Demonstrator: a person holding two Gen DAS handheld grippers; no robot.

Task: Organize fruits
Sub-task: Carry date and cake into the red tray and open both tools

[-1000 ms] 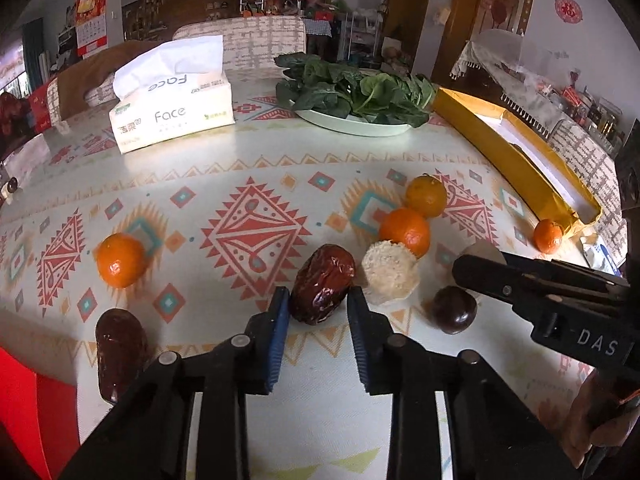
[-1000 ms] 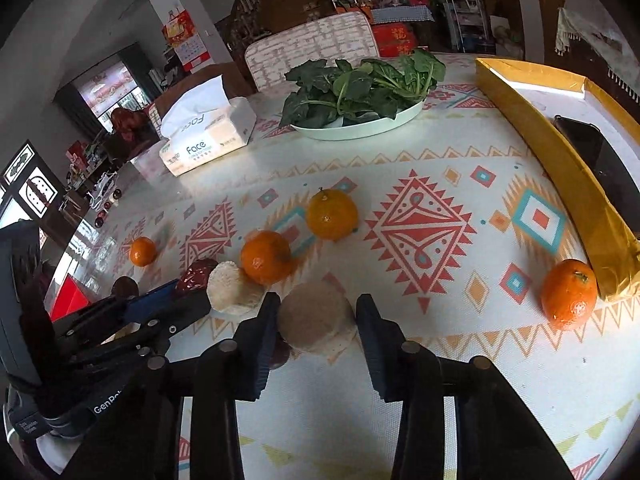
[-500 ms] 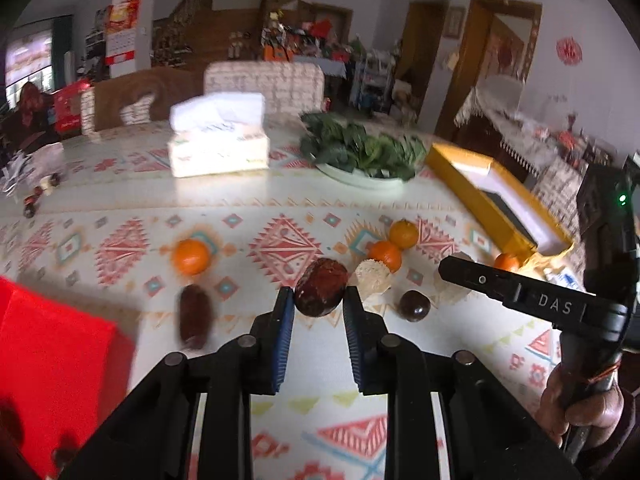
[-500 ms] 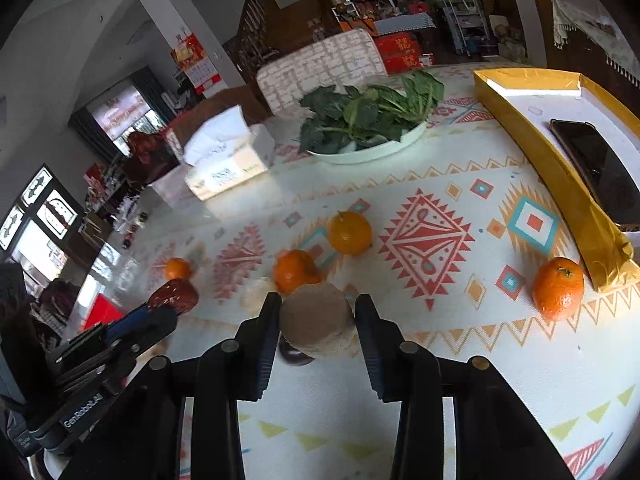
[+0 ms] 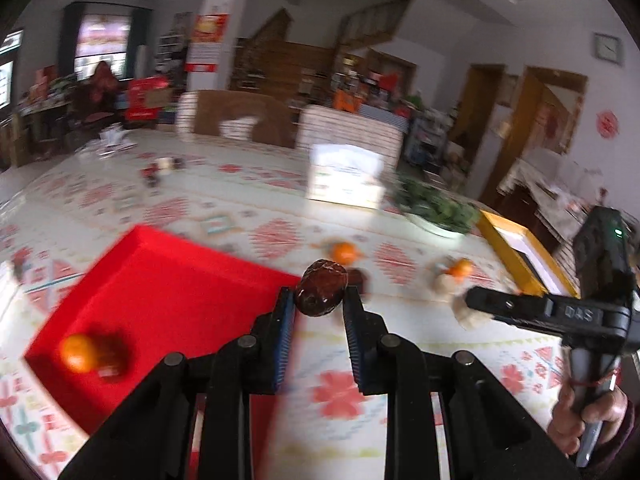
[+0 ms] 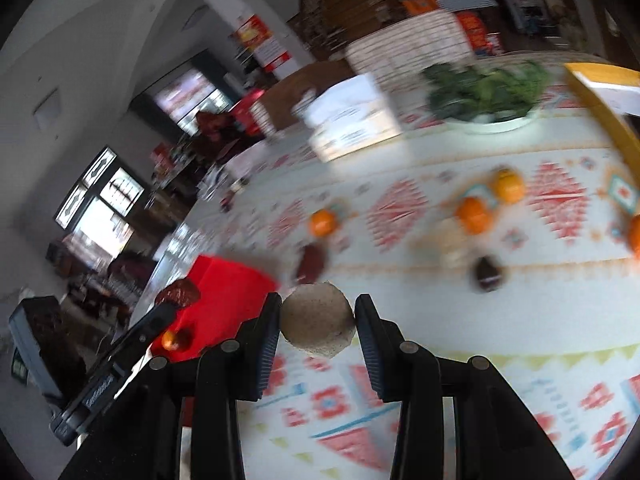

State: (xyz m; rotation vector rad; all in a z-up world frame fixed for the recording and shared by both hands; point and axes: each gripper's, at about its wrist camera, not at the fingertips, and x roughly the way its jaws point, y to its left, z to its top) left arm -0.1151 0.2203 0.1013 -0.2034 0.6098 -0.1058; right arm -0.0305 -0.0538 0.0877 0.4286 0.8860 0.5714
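At about ten o'clock from the left gripper point(image 5: 318, 306), which is clamped on a dark red date point(image 5: 321, 288), the red tray point(image 5: 168, 280) is seen nearer than to the right gripper point(image 6: 318, 322), pinching a pale round fruit point(image 6: 317, 320).

red tray point(image 5: 168, 280), dark-brown date point(image 5: 320, 288)

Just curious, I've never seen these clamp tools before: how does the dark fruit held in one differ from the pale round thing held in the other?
The red date is dark reddish brown, glossy and wrinkled; the pale round fruit is beige, matte and speckled. The date is oblong, the pale fruit nearly spherical. The date sits in the left gripper, whose jaws stand closer together than the right gripper jaws around the bulkier pale fruit. Both are clamped between blue-padded jaws, lifted off the table.
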